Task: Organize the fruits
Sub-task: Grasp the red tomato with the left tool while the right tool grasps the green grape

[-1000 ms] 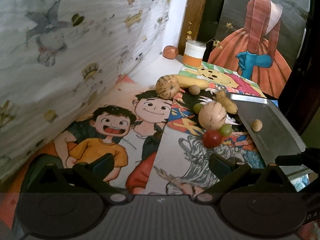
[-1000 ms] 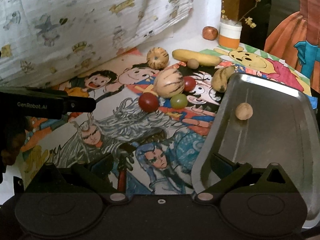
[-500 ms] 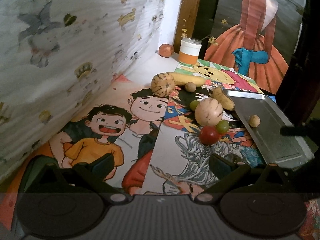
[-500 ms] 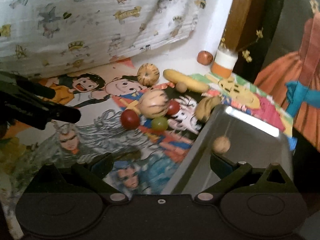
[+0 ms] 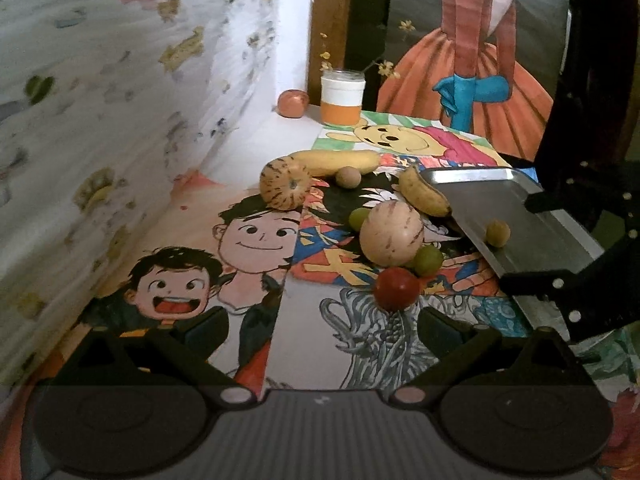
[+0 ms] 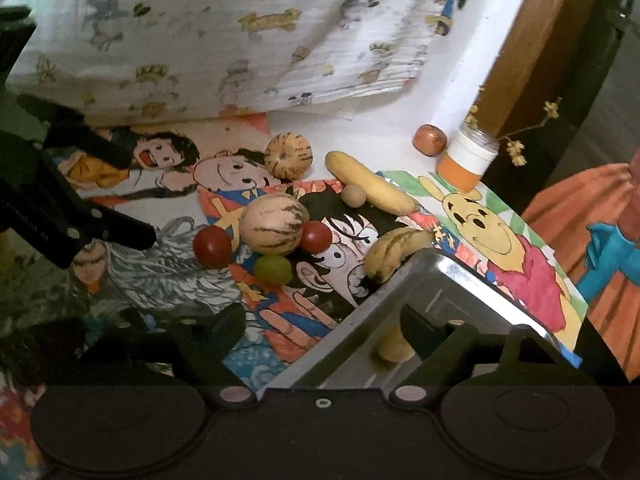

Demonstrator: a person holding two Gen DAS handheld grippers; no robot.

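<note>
Fruits lie clustered on the cartoon mat: a big striped melon (image 5: pixel 391 234) (image 6: pixel 274 224), a red tomato (image 5: pixel 396 289) (image 6: pixel 212 246), a green grape (image 5: pixel 428 260) (image 6: pixel 273 268), a second tomato (image 6: pixel 315 236), two bananas (image 5: pixel 336 162) (image 5: pixel 424 196) and a second striped melon (image 5: pixel 285 186). A steel tray (image 5: pixel 520 208) (image 6: pixel 472 292) on the right holds one small tan fruit (image 5: pixel 497 233) (image 6: pixel 394 346). My left gripper (image 5: pixel 320 328) (image 6: pixel 140 200) is open and holds nothing, just short of the tomato. My right gripper (image 6: pixel 324 324) (image 5: pixel 534 244) is closing, its fingers either side of the tray's near rim and clear of it.
An orange-and-white jar (image 5: pixel 343 98) and a reddish round object (image 5: pixel 293 103) stand at the back by a wooden post. A printed cloth (image 5: pixel 100 100) rises along the left. A painting of an orange dress (image 5: pixel 472 80) leans at the back right.
My right gripper rolled and came in over the tray's near rim, its jaws narrowing. The left gripper moved closer to the fruit pile. The fruits lie where they were.
</note>
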